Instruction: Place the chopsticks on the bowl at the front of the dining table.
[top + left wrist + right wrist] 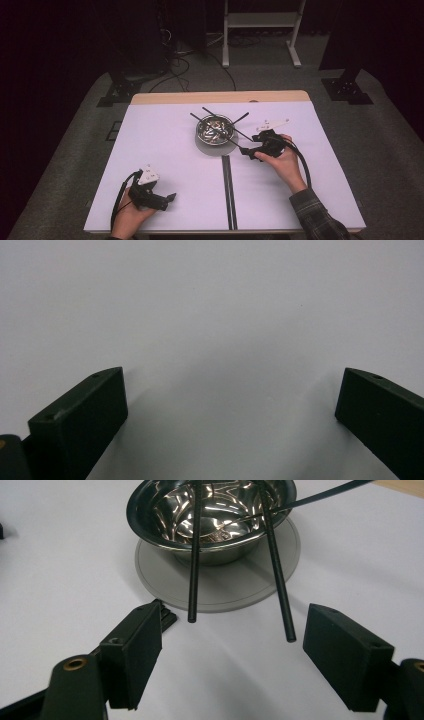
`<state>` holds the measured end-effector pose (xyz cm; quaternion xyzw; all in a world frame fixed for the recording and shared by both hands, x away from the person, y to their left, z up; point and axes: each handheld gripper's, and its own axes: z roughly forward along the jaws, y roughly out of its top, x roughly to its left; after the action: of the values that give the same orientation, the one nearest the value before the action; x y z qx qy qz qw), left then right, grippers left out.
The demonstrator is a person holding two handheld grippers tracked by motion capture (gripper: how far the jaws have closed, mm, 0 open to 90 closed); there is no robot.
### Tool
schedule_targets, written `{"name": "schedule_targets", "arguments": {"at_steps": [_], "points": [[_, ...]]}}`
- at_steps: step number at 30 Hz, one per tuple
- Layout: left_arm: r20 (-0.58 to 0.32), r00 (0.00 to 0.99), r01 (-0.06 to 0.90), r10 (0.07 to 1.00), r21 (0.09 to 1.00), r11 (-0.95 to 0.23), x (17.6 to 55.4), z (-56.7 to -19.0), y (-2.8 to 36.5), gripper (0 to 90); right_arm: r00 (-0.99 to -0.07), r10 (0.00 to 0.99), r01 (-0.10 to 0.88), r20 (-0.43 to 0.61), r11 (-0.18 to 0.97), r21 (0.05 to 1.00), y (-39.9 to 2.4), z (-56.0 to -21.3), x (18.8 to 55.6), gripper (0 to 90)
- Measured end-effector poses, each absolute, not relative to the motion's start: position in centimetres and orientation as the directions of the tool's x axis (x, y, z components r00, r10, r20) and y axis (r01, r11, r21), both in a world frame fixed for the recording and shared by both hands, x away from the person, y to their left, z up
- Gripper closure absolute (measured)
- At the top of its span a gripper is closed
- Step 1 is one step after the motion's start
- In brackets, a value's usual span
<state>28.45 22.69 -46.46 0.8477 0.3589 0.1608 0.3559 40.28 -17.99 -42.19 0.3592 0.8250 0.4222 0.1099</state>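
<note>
Right gripper view: the right gripper point(232, 652) is seen spread wide, nothing pinched, with the ends of two black rods point(194, 555) just ahead of it, leaning out of a steel bowl point(150, 510) set on a grey disc point(230, 587) mid-bench. The left gripper point(230, 405) is spread too, held over bare bench point(210, 305)

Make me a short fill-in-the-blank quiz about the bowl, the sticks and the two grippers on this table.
1. The black sticks rest across the rim of a shiny ____ bowl.
2. The bowl stands on a flat grey ____.
3. The right gripper has its jaws ____, with two stick ends just ahead of them.
4. The left gripper holds ____ over the white table.

Missing words: metal; disc; open; nothing
</note>
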Motion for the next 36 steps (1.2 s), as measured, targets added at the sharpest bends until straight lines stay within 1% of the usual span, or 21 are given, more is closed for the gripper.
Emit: {"name": "schedule_targets", "arguments": {"at_steps": [36], "points": [[0.017,0.69,0.494,0.724,0.719,-0.488,28.5,-46.5,22.7,0.0,-0.781,0.616,0.456,0.103,0.449,0.768,-15.0,-42.0,38.7,22.8]]}}
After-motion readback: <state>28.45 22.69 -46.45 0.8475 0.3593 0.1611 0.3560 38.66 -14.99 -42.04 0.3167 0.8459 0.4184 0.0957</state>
